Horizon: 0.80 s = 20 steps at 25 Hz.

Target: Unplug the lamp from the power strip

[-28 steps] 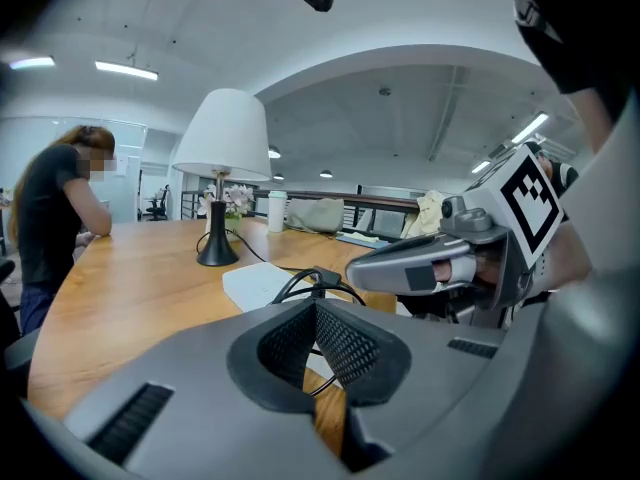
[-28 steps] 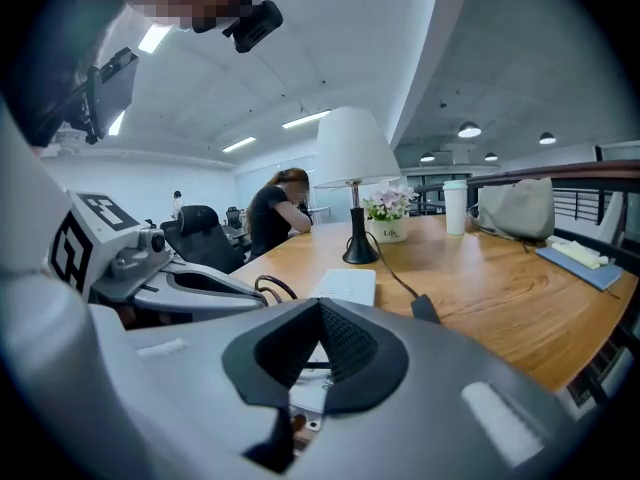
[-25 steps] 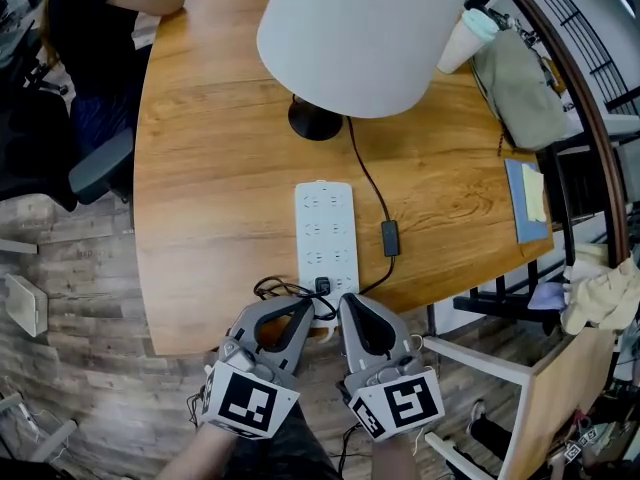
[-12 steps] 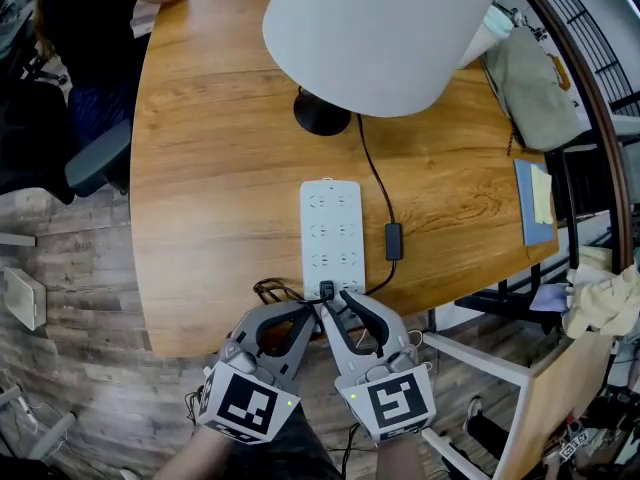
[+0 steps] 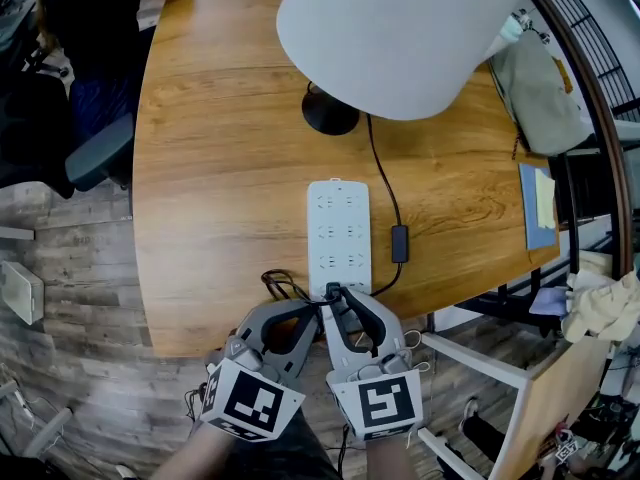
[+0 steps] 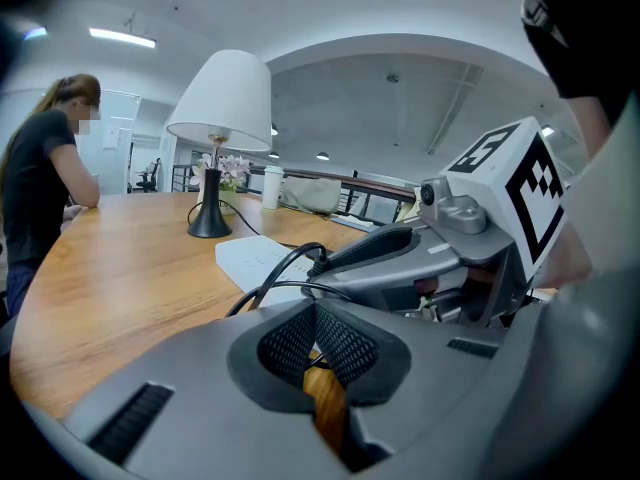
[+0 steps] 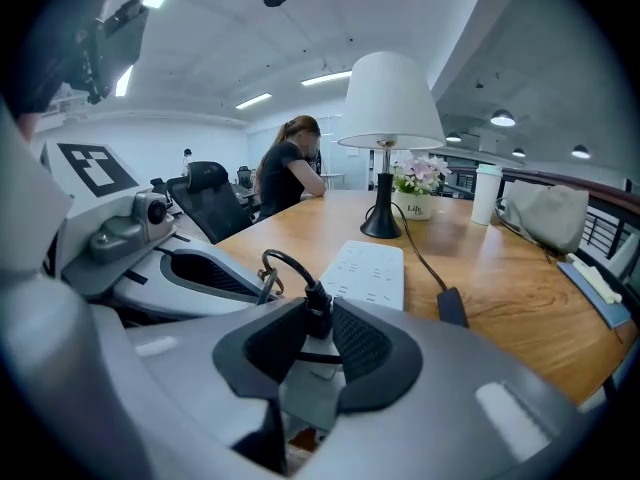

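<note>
Lamp stands at the far side of the wooden table in the head view, and its black cord runs beside the white power strip to the plug at the near end of the strip. Your right gripper is around this plug, and your left gripper is just beside it on the left. In the left gripper view, the left gripper has its pads pressed together at the tips, with only table wood visible behind them. In the right gripper view, the right gripper pinches the plug between its two pads, and the power strip and the lamp lie behind.
</note>
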Motion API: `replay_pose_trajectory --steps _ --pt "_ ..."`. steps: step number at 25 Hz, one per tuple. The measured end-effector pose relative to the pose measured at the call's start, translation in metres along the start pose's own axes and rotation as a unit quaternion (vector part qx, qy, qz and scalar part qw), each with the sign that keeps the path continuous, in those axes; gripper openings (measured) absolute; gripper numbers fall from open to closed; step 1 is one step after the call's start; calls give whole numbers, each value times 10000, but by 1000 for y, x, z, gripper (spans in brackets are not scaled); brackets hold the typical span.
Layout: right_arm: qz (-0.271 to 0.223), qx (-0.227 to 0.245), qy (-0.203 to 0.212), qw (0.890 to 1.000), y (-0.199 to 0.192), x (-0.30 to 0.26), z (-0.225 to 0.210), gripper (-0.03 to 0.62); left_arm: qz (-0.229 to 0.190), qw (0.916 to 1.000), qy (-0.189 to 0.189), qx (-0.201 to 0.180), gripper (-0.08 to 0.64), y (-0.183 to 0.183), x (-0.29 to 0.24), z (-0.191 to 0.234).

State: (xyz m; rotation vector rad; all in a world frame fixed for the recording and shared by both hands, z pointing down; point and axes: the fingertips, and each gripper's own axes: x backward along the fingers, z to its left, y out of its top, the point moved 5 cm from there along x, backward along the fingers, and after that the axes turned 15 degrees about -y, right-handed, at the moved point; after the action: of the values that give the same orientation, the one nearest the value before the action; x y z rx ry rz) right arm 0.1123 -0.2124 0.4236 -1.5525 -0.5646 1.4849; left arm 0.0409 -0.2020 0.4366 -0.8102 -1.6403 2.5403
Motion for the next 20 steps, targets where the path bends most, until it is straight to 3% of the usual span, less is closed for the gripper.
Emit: replay_pose_trajectory --steps 5,14,20 --pt "-31 -294 -133 9995 -2 0 -1 83 286 9995 -5 -96 -3 0 -4 5" --pt "-144 -179 -348 9991 0 1 4 74 423 9991 -4 -102 -4 0 -5 9" --pt "-79 -668 -172 9976 -3 2 -4 74 507 9983 132 -261 -4 1 -6 6"
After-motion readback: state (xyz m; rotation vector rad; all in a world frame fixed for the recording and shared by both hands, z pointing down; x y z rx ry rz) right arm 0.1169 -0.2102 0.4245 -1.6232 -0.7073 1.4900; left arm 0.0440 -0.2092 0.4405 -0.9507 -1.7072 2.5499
